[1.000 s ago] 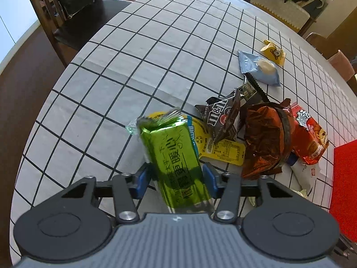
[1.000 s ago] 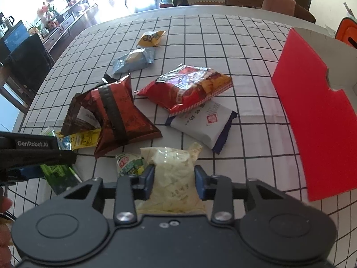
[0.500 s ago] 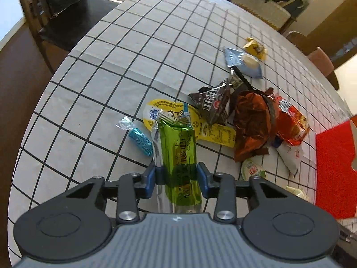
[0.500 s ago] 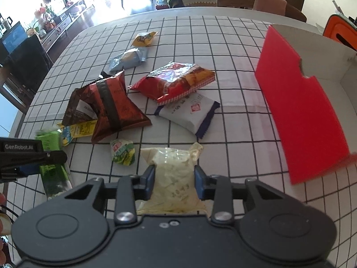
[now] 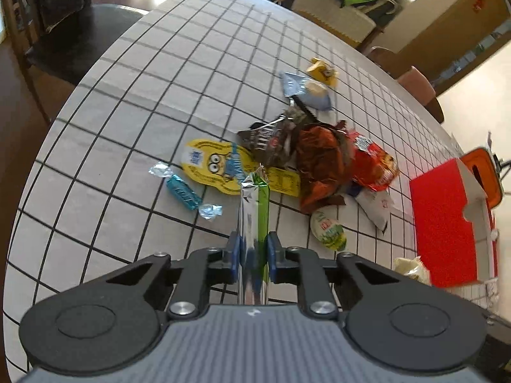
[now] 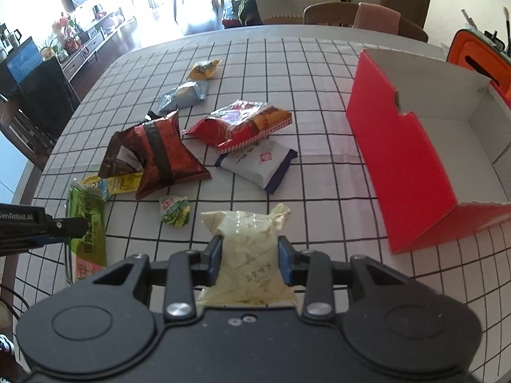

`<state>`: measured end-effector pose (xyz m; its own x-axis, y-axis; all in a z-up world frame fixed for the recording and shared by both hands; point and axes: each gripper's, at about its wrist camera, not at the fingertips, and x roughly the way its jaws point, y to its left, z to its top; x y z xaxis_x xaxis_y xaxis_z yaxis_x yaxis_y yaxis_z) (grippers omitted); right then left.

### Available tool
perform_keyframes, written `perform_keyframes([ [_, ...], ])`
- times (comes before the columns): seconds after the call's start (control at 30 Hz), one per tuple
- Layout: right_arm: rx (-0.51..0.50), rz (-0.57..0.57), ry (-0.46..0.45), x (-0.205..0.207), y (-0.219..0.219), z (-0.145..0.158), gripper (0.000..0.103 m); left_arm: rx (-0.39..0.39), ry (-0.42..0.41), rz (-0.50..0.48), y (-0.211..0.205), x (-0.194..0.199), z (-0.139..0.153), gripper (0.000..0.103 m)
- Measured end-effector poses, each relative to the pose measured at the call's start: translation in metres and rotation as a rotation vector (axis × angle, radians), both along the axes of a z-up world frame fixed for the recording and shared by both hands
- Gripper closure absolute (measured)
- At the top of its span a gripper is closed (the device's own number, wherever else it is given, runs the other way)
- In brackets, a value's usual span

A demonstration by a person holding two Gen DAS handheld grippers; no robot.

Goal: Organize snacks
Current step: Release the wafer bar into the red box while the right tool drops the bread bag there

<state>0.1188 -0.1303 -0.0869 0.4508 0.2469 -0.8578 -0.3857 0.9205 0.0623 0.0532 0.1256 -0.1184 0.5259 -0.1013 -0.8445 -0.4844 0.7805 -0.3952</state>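
Observation:
My left gripper (image 5: 253, 249) is shut on a green foil snack packet (image 5: 255, 210), held edge-on above the table; the packet also shows in the right wrist view (image 6: 87, 223). My right gripper (image 6: 250, 255) is shut on a pale yellow snack bag (image 6: 249, 252), held above the table. An open red box (image 6: 399, 159) with a white inside stands at the right; it also shows in the left wrist view (image 5: 447, 220). Loose snacks lie mid-table: a brown bag (image 6: 163, 156), a red bag (image 6: 242, 124), a white packet (image 6: 258, 166).
On the checked tablecloth (image 6: 319, 73) lie a small green-white candy (image 6: 175, 212), a yellow Minions packet (image 5: 217, 166), a blue wrapped candy (image 5: 183, 191), a grey-blue packet (image 6: 182, 95) and a small yellow packet (image 6: 204, 68). Chairs stand around the table. An orange case (image 6: 479, 63) is behind the box.
My left gripper lifted the green packet off the table and turned it edge-on, uncovering the Minions packet and blue candy. My right gripper rose with the yellow bag and swung toward the red box.

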Motion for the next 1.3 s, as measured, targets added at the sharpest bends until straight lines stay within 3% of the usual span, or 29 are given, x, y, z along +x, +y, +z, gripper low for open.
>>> perform_keyframes([
  [0.37, 0.038, -0.034, -0.059, -0.011, -0.038, 0.041, 0.069, 0.066, -0.073, -0.144, -0.039, 0.006, 0.037, 0.086],
  [0.63, 0.062, -0.067, -0.124, 0.013, -0.086, 0.073, 0.069, 0.069, -0.133, -0.200, -0.082, 0.033, 0.073, 0.086],
  [0.97, 0.065, -0.092, -0.158, 0.070, -0.157, 0.087, 0.069, 0.117, -0.173, -0.298, -0.170, 0.097, 0.108, 0.086],
  [1.3, 0.017, -0.075, -0.169, 0.108, -0.222, 0.085, 0.069, 0.111, -0.181, -0.427, -0.265, 0.154, 0.126, 0.086],
])
